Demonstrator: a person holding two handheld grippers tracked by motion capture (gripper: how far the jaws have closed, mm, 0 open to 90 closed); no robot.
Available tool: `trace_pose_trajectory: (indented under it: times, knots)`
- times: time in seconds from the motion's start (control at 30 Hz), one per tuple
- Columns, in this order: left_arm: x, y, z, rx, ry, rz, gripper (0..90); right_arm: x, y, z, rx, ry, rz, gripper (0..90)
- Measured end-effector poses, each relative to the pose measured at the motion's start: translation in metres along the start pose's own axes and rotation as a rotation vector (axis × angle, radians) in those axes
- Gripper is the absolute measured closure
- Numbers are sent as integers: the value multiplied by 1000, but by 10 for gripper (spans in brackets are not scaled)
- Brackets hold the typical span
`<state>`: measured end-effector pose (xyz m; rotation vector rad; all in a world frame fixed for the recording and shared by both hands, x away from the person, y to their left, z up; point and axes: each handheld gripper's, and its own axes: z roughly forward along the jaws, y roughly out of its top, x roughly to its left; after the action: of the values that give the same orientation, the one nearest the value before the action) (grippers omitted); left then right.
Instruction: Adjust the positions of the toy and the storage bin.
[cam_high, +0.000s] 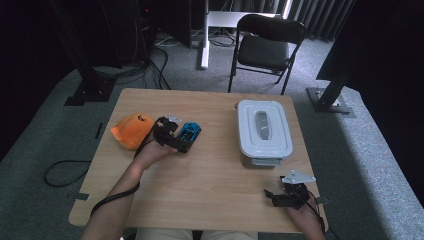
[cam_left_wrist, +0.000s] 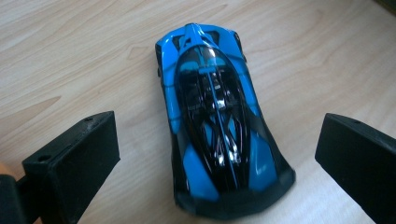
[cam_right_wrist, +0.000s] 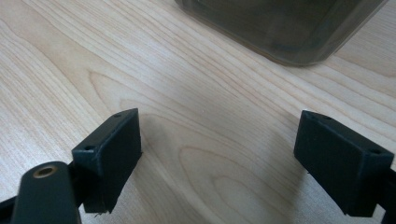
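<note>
left claw (cam_left_wrist: 219, 154): we see it released, jaws wide on either side of the glossy blue-and-black toy sports car (cam_left_wrist: 217, 121), not touching
car: flat on the light wooden tabletop (cam_high: 210, 175), just beside an orange plush toy (cam_high: 132, 130)
right claw (cam_right_wrist: 219, 158): released, over bare wood near the grey lidded plastic box (cam_high: 263, 131)

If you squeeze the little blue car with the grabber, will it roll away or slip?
The blue toy car sits on the smooth wooden table, so a nudge would likely roll it lengthwise. Its shell looks glossy and hard, probably slippery yet stiff. The left gripper is open, jaws either side, so a sideways squeeze should probably hold.
</note>
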<state>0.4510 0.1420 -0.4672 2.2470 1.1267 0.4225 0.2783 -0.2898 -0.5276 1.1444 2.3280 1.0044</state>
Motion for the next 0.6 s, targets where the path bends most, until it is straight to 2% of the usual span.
trace_pose_trajectory:
  times: [0.07, 0.1, 0.2, 0.27, 0.33, 0.47, 0.6]
  knots:
    - [0, 0, 0, 0, 0, 0, 3, 0, 0, 0, 0, 0, -1, 145]
    - [-1, 4, 8, 16, -3, -12, 3, 0, 0, 0, -1, 0, -1, 146]
    - [-3, 6, 16, 32, -3, -7, 3, 0, 0, 0, 0, 0, 0, 146]
    - [-4, 8, 22, 54, -23, -1, 4, 0, 0, 0, -1, 1, 0, 147]
    - [-6, 9, 26, 67, -5, 10, 5, 0, 0, 0, -1, 0, -1, 146]
    - [-7, 13, 32, 84, 17, -3, 5, 0, 0, 0, -1, 0, -1, 147]
    - [-10, 16, 37, 97, 16, 1, 5, 0, 0, 0, -1, 0, -1, 147]
